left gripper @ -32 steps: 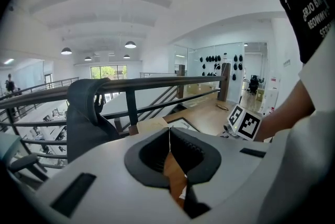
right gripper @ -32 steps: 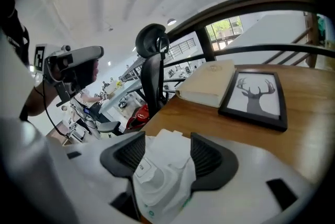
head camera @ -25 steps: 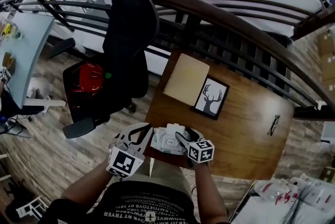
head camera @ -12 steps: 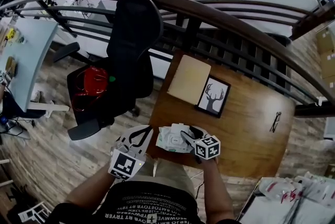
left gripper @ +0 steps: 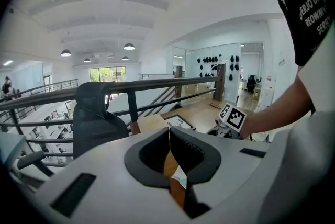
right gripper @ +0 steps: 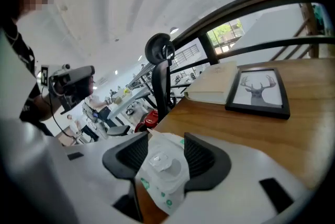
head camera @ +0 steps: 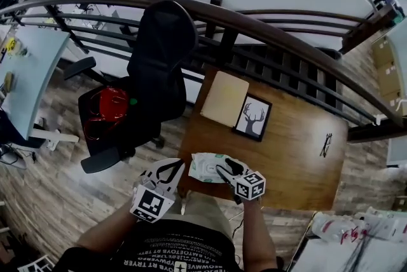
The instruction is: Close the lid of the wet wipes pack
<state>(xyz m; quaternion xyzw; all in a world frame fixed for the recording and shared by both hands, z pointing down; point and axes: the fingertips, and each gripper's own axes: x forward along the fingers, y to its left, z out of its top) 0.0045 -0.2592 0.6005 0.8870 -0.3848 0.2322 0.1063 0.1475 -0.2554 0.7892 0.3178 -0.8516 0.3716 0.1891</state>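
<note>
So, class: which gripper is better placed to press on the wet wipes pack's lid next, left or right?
Likely right. The right gripper hangs over the wet wipes pack, jaws apart, with the lid between them. The left gripper, jaws together, sits beside the pack, not over it.

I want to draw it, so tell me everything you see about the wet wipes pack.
The wet wipes pack is a soft, crinkly white pouch with small green marks. A pale plastic lid sits on top and looks pressed flat. It lies at the near edge of the wooden table. The right gripper hangs over it, jaws spread to either side; whether they touch it is unclear.
</note>
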